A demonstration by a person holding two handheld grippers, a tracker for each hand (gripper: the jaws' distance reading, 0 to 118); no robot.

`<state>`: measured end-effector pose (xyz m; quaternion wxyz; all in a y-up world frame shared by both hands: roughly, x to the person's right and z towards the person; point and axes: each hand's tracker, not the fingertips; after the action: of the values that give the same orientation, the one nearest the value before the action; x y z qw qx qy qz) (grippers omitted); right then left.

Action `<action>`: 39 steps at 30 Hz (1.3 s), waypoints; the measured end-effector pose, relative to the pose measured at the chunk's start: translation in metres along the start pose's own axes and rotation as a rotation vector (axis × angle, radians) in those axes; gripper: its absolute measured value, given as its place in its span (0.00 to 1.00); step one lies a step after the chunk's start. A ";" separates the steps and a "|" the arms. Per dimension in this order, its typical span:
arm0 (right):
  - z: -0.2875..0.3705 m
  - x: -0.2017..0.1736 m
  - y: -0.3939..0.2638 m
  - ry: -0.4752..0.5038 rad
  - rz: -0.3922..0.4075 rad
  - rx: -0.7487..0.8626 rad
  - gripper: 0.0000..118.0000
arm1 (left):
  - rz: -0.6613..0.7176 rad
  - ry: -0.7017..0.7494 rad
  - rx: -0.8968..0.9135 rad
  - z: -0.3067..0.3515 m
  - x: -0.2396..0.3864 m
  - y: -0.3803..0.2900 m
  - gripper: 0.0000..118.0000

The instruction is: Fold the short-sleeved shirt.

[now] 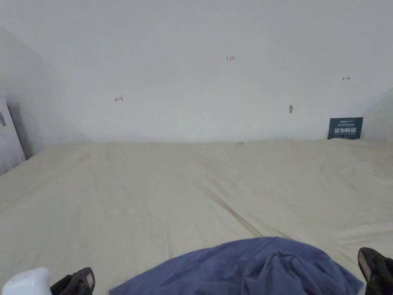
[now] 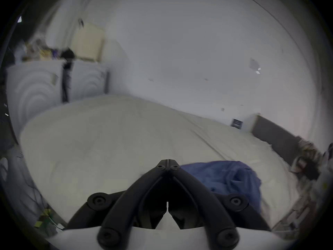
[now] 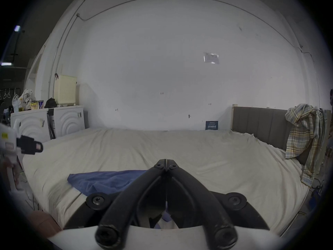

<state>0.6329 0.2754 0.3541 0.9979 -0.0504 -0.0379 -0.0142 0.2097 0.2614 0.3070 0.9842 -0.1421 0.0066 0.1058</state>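
The blue short-sleeved shirt (image 1: 245, 269) lay crumpled in a loose heap on the cream bed sheet (image 1: 153, 192), at the near edge of the bed and close to the person. In the head view it sat low in the middle, with the left gripper (image 1: 78, 282) just off its left side and the right gripper (image 1: 374, 269) just off its right side, both above the sheet and neither touching the cloth.

In the left gripper view, the left gripper's fingers (image 2: 162, 165) were clenched tip to tip with nothing between them, and the shirt lay beyond and to the right of them. In the right gripper view, the right gripper's fingers (image 3: 161, 164) were likewise pressed together on nothing, with the shirt spread flat to their left and running under the linkage.

The same view showed the left gripper off at the far left, held over the bed's edge. A grey headboard (image 3: 259, 125) stood along the right side of the bed, with a plaid shirt (image 3: 302, 138) draped over its near end. A small dark sign (image 1: 345, 128) leaned against the white wall (image 1: 192, 77) at the back of the bed. White cabinets (image 3: 54, 124) stood beyond the left side.
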 end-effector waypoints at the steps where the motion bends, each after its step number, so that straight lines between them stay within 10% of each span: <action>1: 0.001 -0.002 0.000 -0.004 -0.002 0.005 0.00 | 0.023 -0.051 -0.007 0.002 -0.006 -0.003 0.00; 16: 0.003 -0.016 0.018 -0.001 0.013 -0.012 0.00 | -0.082 -0.015 0.019 0.003 0.015 0.034 0.00; 25: -0.010 -0.024 0.025 0.082 0.002 -0.088 0.00 | 0.082 -0.189 -0.729 -0.175 -0.005 0.036 0.02; 26: -0.005 -0.025 0.027 0.101 0.000 -0.101 0.00 | 0.048 -0.145 -0.735 -0.186 -0.006 0.028 0.14; 29: -0.008 -0.028 0.023 0.124 0.025 -0.141 0.00 | 0.063 -0.110 -0.717 -0.215 -0.015 0.016 0.99; 39: -0.029 -0.020 0.003 0.131 0.030 -0.212 0.00 | -0.094 0.030 -0.816 -0.250 -0.001 -0.028 0.98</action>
<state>0.6149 0.2756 0.3239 0.9875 -0.1549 0.0298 -0.0063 0.2186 0.1649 0.0748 0.8505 -0.5226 -0.0280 0.0526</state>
